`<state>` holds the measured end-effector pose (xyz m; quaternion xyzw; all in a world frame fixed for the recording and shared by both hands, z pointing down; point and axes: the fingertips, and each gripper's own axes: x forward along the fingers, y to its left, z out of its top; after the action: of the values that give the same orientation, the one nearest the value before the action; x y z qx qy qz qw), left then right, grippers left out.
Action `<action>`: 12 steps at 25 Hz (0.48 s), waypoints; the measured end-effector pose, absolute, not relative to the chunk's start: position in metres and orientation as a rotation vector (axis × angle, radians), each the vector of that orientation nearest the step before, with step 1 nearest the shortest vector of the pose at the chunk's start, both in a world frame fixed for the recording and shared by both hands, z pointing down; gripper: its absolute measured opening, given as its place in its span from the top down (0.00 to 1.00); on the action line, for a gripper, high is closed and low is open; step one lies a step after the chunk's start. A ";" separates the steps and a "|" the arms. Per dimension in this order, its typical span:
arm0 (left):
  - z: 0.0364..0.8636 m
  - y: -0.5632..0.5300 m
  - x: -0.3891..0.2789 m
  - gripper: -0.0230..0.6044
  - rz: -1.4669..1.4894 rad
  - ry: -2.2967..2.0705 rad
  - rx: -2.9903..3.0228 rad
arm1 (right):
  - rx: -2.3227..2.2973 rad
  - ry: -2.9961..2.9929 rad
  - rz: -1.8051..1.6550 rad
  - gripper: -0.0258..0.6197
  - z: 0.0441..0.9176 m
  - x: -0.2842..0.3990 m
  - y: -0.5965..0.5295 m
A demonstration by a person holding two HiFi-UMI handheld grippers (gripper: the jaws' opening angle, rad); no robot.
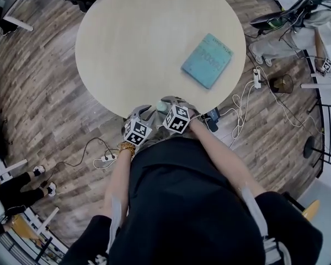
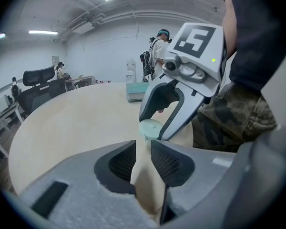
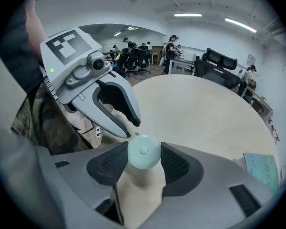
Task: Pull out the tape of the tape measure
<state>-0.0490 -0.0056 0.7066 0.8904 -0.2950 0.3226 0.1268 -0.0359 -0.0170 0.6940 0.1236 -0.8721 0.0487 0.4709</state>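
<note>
A small round pale-green tape measure [image 1: 162, 107] sits at the near edge of the round beige table [image 1: 143, 43]. My right gripper [image 3: 143, 158] is shut on it, and the disc [image 3: 143, 150] fills the space between the two pads. My left gripper [image 2: 143, 149] faces it from the other side, with its jaws a narrow gap apart and only table surface showing between them. The tape measure [image 2: 150, 128] lies just past the left fingertips. No pulled-out tape shows. Both grippers [image 1: 149, 112] [image 1: 165, 105] almost touch in the head view.
A teal book [image 1: 207, 60] lies on the table's right side. Cables and power strips [image 1: 107, 158] [image 1: 256, 77] lie on the wood floor around the table. Office chairs [image 2: 38, 80] and people stand in the background.
</note>
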 end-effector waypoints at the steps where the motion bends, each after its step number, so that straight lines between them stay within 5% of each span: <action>1: 0.707 -0.004 -0.050 0.79 0.941 -0.859 2.592 | 0.280 -2.140 0.101 0.63 0.693 -0.040 -0.014; 12: 0.711 0.010 -0.060 0.82 0.983 -0.828 2.603 | 0.154 -2.100 -0.062 0.63 0.695 -0.058 0.001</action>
<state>-0.0597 0.0096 0.7105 0.8903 -0.2833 0.3362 0.1188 -0.0584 0.0010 0.6946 0.0637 -0.8662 -0.0255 0.4949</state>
